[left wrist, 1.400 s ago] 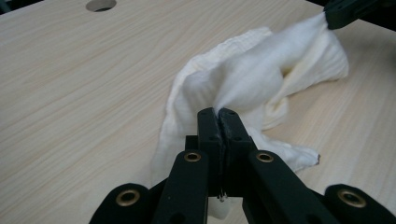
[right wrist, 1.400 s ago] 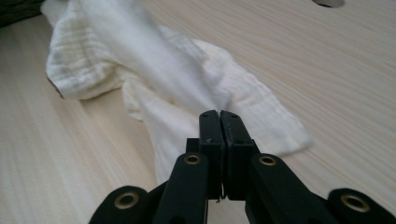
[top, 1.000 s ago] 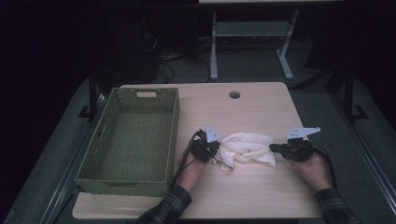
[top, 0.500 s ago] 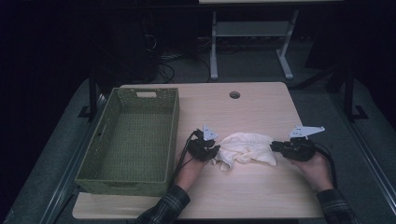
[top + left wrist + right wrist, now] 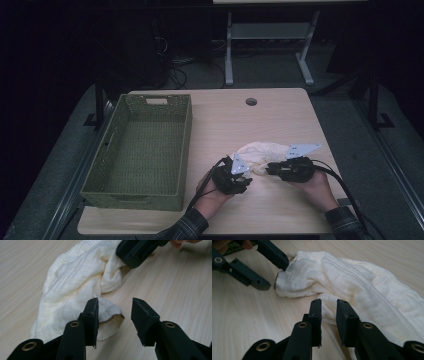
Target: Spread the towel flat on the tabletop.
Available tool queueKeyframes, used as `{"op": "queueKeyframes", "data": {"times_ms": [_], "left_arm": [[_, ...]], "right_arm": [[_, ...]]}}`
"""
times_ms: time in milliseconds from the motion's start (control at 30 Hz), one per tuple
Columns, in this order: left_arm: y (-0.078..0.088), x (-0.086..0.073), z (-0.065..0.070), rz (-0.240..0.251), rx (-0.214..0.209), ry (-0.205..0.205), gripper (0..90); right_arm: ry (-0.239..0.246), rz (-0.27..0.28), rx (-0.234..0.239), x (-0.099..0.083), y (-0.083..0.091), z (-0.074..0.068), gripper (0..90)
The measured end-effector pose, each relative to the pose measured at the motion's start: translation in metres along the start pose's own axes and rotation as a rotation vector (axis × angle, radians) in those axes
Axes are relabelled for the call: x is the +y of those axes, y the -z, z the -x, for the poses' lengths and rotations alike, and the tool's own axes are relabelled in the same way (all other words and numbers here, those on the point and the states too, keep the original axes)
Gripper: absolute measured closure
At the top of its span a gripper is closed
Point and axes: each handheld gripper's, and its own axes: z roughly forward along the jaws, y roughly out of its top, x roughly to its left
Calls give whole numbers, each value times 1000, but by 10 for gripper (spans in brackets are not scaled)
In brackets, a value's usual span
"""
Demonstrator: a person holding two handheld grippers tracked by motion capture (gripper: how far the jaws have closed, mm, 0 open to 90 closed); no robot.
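One green basket [image 5: 141, 150], nothing inside.

This looks like a lab or recording room rather than a home. A plain light-wood table [image 5: 280, 125] with a round cable hole [image 5: 251, 101] stands on grey carpet [image 5: 345, 115] in the middle of the high view, with the surroundings left dark. At the top centre, the metal legs of another desk [image 5: 229, 55] stand beyond it, and loose cables [image 5: 175, 75] lie tangled on the floor at upper left. Dark metal stands [image 5: 372, 95] flank the table at either side.
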Motion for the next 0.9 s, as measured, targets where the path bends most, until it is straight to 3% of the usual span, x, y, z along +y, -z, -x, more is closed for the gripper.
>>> {"op": "queueKeyframes", "data": {"times_ms": [200, 267, 300, 367, 433, 533, 567, 600, 733, 833, 900], "left_arm": [[-14, -5, -4, -44, 15, -17, 583], [-18, -6, -5, -62, 12, -16, 712], [-19, -6, -6, -64, 5, -8, 712], [-19, -5, -7, -66, -4, 5, 838], [-17, -2, -9, -52, -17, 22, 851], [-8, 2, -11, -9, -38, 50, 861], [1, 5, -13, 25, -36, 59, 861], [1, 5, -13, 25, -36, 59, 862], [18, 10, -21, 79, 1, 67, 862], [24, 8, -32, 93, 54, 108, 861], [24, 6, -36, 96, 67, 127, 861]], "right_arm": [[60, -43, -20, 7, -20, -9, 715], [74, -71, -35, 7, -27, -11, 727], [81, -82, -39, 6, -29, -11, 756], [90, -95, -55, 4, -33, -11, 835], [90, -96, -54, 5, -32, -10, 847], [88, -85, -51, 5, -27, -8, 857], [86, -67, -52, 6, -20, -7, 861], [86, -67, -52, 6, -20, -7, 861], [75, -7, -50, 8, 0, -5, 862], [58, 23, -61, 3, 19, 4, 862], [54, 27, -70, 1, 23, 7, 862]]}}
